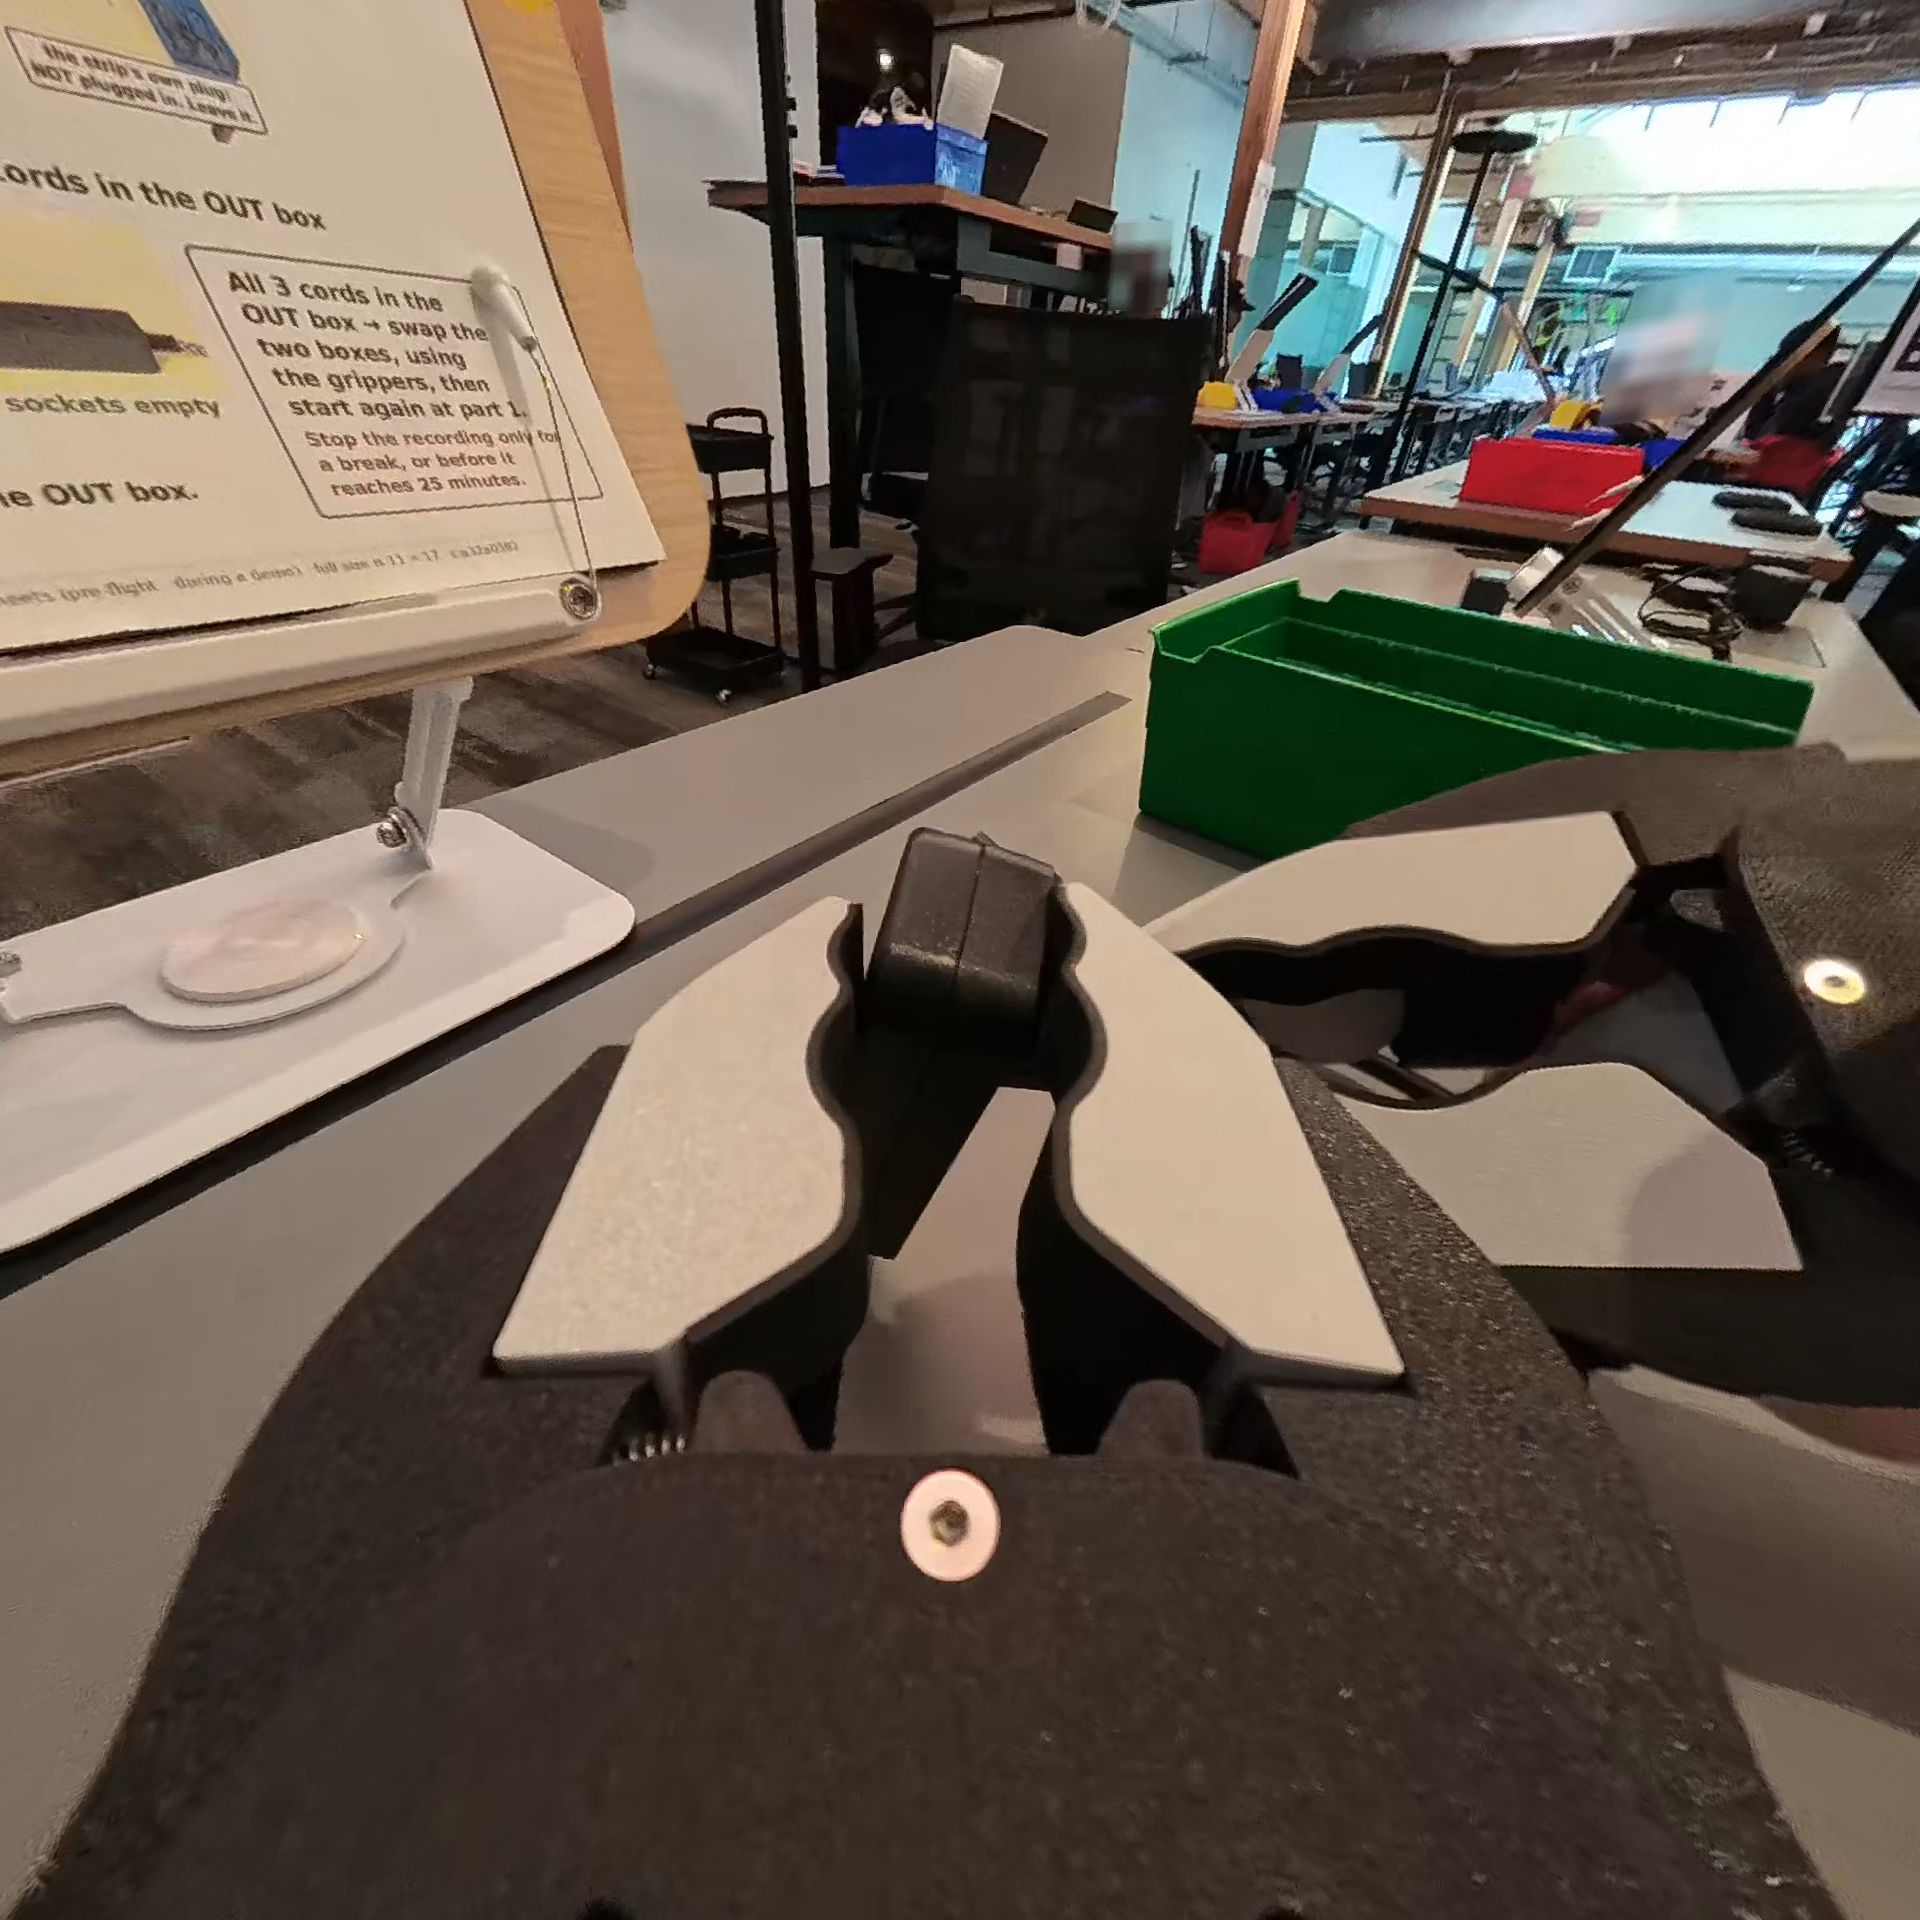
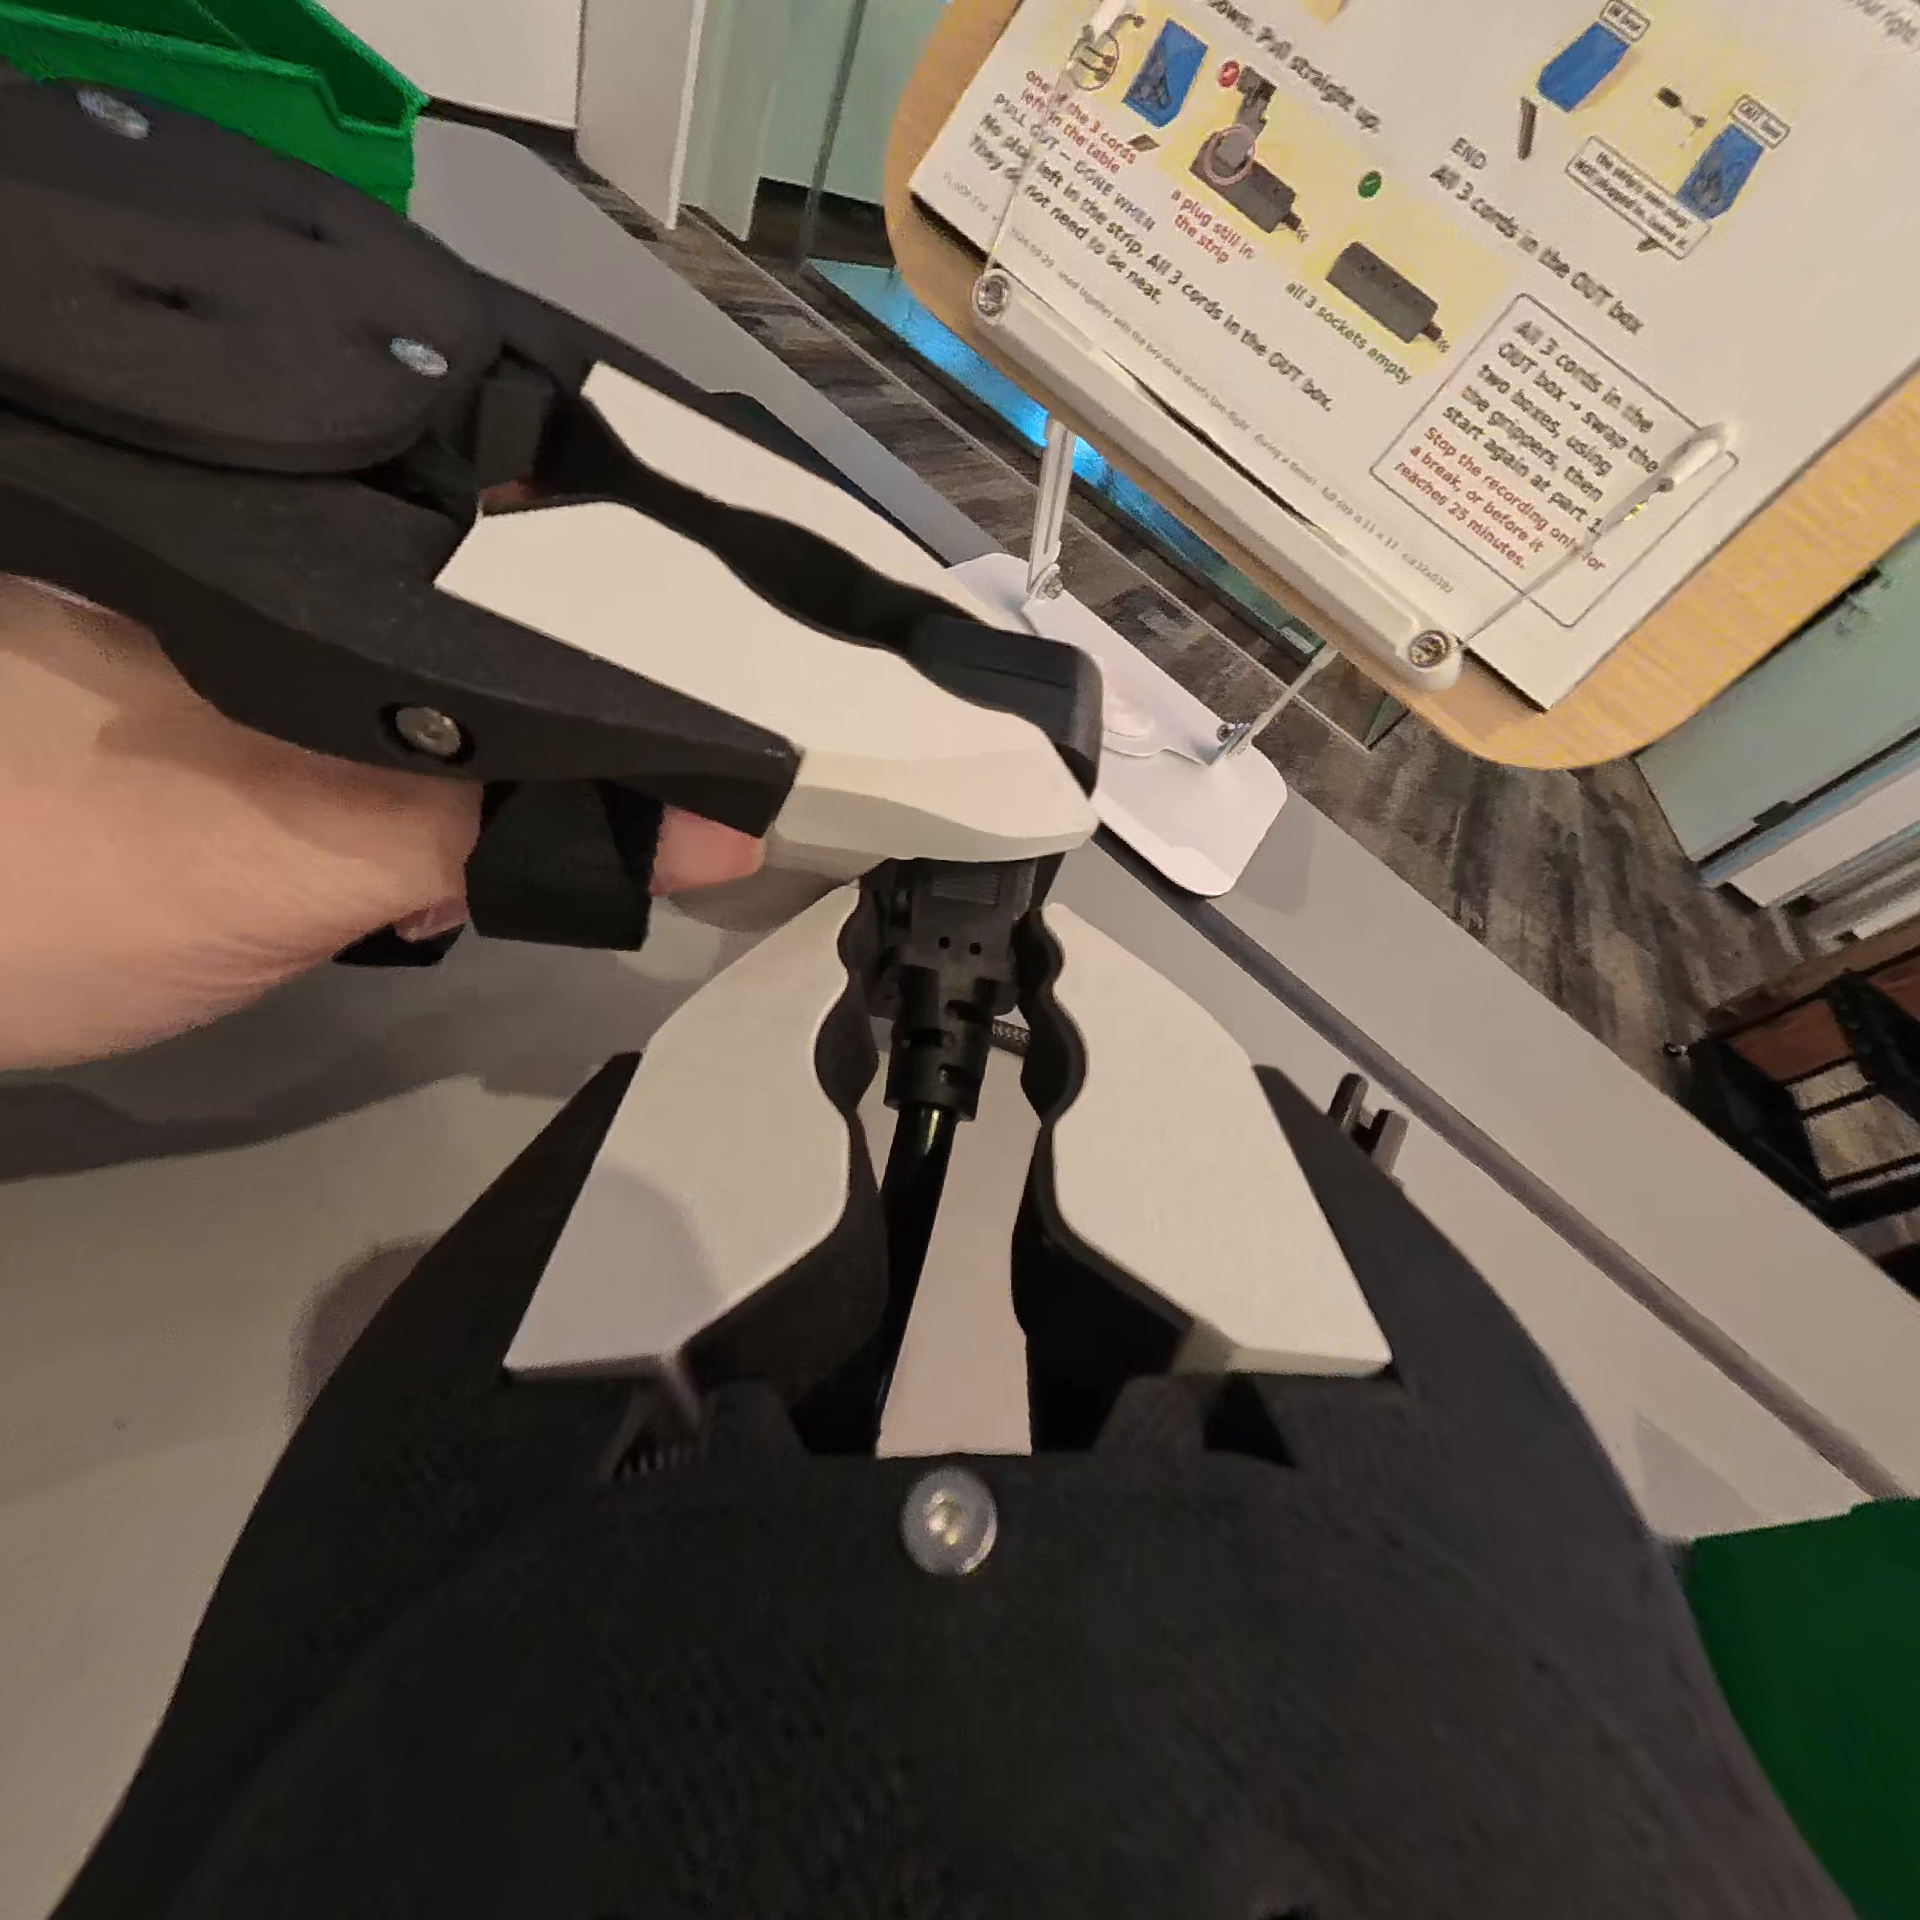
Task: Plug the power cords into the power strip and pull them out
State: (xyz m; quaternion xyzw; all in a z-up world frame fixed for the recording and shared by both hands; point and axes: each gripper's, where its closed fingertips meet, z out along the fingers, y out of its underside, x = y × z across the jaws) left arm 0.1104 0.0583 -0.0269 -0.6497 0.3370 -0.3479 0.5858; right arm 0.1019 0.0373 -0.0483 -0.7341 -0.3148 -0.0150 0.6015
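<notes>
Left tool (image 1: 961,961) was clamped on the end of a black power strip (image 1: 956,935), held up off the grey bench (image 1: 790,769) with its block end poking out past the fingertips. Right tool (image 2: 951,977) was closed on a black plug (image 2: 951,971) — its cord (image 2: 914,1164) ran back between the fingers toward the camera. In the right wrist view the plug met the underside of the left tool's grip; whether its prongs were seated in the strip could not be told. A hand (image 2: 156,810) held the left tool's handle. Green bin (image 1: 1403,717) sat on the bench beyond the right tool — apart from both. A white stand (image 1: 312,935) carrying an instruction sheet (image 1: 312,312) stood at the bench's far-left edge.
</notes>
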